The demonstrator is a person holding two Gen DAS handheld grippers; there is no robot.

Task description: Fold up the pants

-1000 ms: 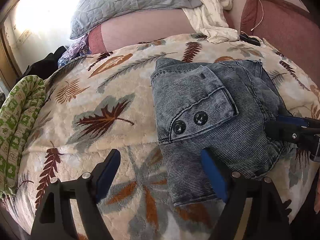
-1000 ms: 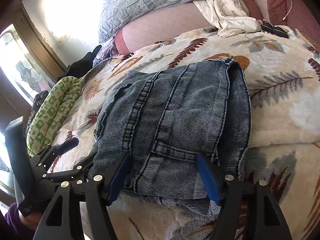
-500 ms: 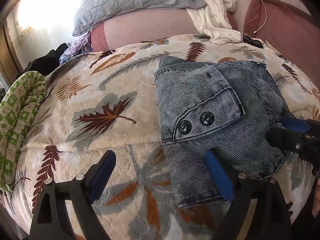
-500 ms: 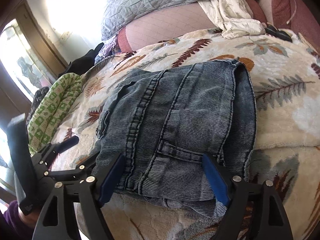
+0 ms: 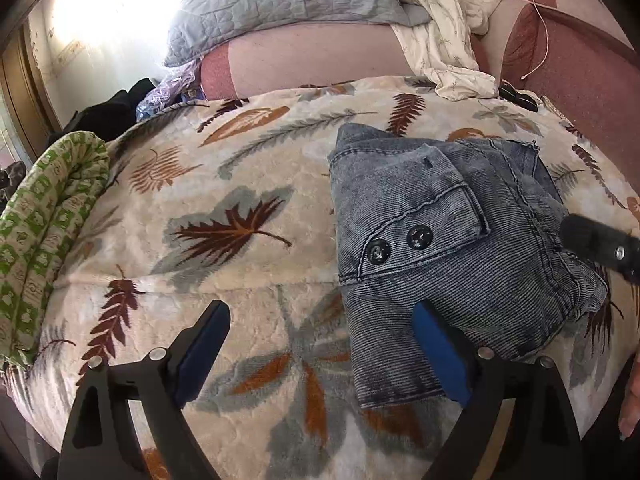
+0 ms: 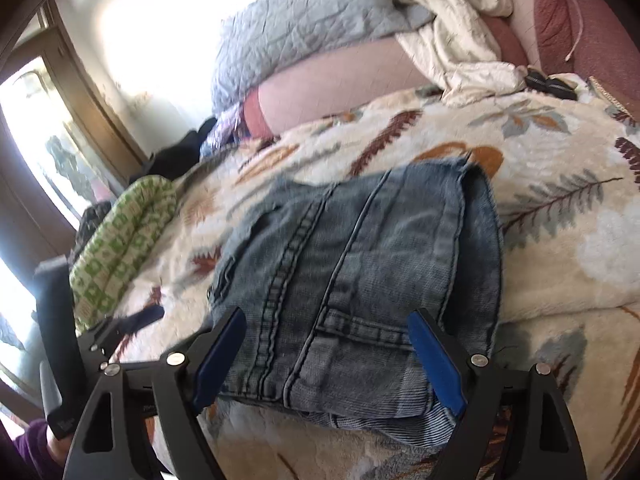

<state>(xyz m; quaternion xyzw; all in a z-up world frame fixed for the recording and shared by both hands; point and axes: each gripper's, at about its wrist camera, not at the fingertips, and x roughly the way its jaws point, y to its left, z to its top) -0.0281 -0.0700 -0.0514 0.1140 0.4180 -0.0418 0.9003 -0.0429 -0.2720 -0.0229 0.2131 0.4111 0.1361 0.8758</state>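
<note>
The blue denim pants [image 5: 440,240] lie folded into a compact bundle on the leaf-print blanket [image 5: 200,240], a flap with two dark buttons on top. My left gripper [image 5: 320,316] is open above the blanket at the bundle's near-left corner; its right finger [image 5: 432,340] overlaps the fabric edge and the left one is over bare blanket. In the right wrist view the pants [image 6: 360,260] show their seams and waistband. My right gripper [image 6: 326,320] hovers open over their near edge, its pads apart from the cloth. The left gripper [image 6: 120,328] shows at the left there.
A grey quilted pillow [image 5: 288,4] and a cream garment [image 5: 444,36] lie at the bed's head. A green patterned cloth [image 5: 44,232] runs along the left edge, with dark clothes [image 5: 116,108] behind it. A bright window [image 6: 36,160] is at the left.
Both grippers' jaws have spread wider. The right gripper has drawn back a little from the pants, which lie still on the blanket.
</note>
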